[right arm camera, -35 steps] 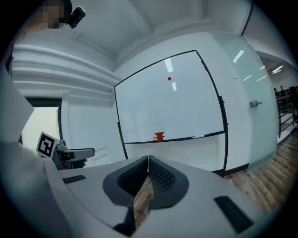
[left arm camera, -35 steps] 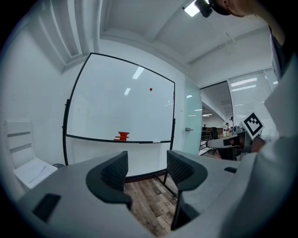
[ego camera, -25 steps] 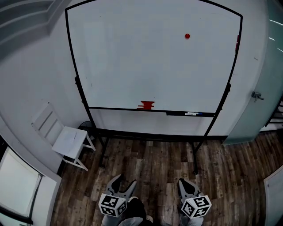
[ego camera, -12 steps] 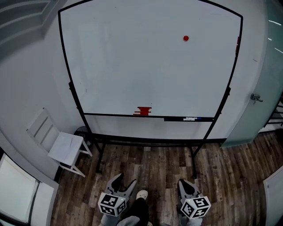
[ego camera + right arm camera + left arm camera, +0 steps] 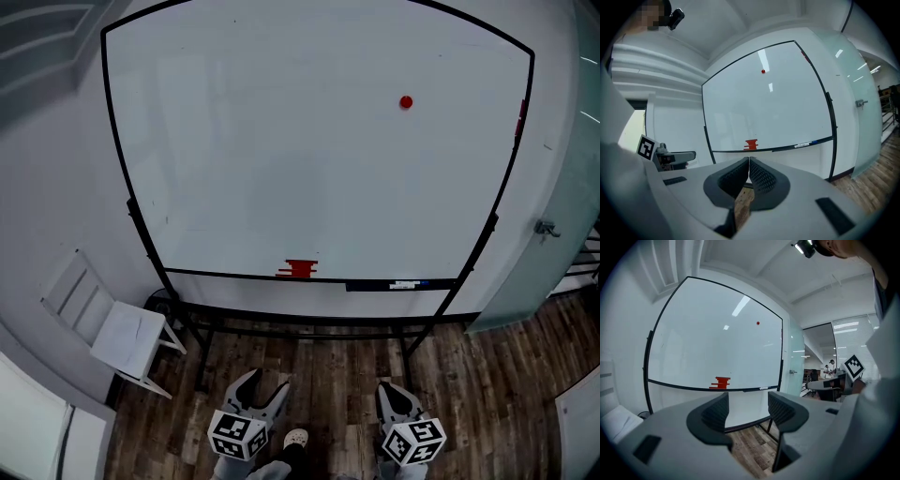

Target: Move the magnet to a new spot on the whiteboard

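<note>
room: office corner with a wood-plank floor (image 5: 328,366), a white wall, a frosted glass door (image 5: 553,169) at right and a white folding chair (image 5: 114,333) at left. item 1: whiteboard (image 5: 281,159), upright on a black stand, its surface bare apart from one piece. item 2: magnet (image 5: 405,102), a small red disc stuck high on the board's right part, near the right frame edge. item 3: red object (image 5: 300,269) on the board's tray, possibly an eraser, too small to tell; a marker (image 5: 405,284) lies on the same tray to its right. item 4: left tongs (image 5: 263,386), low at the foot of the head view, jaws released, with only floor and stand seen between them. item 5: right tongs (image 5: 392,392), jaws clenched together on nothing. both pairs are well apart from the board and far below the magnet. progress: judged not begun; the magnet sits untouched. outstanding: step up to the board, raise one pair of tongs to the magnet, grip it, pull it off, set it on a different bare patch, let go.
</note>
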A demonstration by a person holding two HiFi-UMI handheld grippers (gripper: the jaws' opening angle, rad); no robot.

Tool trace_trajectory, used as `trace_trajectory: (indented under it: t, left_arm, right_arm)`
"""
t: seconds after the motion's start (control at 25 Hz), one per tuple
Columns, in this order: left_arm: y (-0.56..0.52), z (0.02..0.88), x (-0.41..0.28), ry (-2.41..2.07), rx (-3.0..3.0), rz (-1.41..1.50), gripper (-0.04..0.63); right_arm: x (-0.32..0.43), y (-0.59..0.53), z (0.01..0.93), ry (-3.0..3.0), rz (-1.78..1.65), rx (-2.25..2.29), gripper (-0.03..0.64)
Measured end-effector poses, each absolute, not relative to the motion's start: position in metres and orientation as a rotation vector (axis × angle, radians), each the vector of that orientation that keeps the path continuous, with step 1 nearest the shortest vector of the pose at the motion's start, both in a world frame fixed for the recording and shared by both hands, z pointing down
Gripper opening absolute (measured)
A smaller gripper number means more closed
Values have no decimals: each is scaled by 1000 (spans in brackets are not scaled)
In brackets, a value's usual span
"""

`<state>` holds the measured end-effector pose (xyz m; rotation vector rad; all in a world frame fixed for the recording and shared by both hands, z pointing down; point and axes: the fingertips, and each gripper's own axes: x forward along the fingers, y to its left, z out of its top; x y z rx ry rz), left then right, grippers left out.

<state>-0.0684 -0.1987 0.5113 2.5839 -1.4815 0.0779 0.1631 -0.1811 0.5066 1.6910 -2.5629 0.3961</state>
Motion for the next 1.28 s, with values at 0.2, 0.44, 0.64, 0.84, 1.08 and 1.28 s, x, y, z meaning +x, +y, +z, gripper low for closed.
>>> trace_trajectory:
  t: [0.2,0.44,0.64,0.84,1.08,1.28]
  left_arm:
    - [-251,507,-74,-1459,2589,87,256]
    - [-309,504,-81,-1435,2607,89,256]
    - [-352,502,-85,-1411,2629,85,256]
    - [-383,506,-90,-1398,2637,87,256]
    - [-408,510,-97,-1387,2645,88,256]
    - [-420,512,-93,-1348,2657,71,256]
  right_arm:
    - [158,-231,502,-2546,408,1711,28]
    - [150,-282,499,-2533,411,1739,26]
    - [147,-322,498,-2520,404,1772,28]
    - [141,-350,502,-2512,406,1784,28]
    - [135,-371,505,-2509,408,1801,28]
    - [135,-379,511,-2497,414,1825,28]
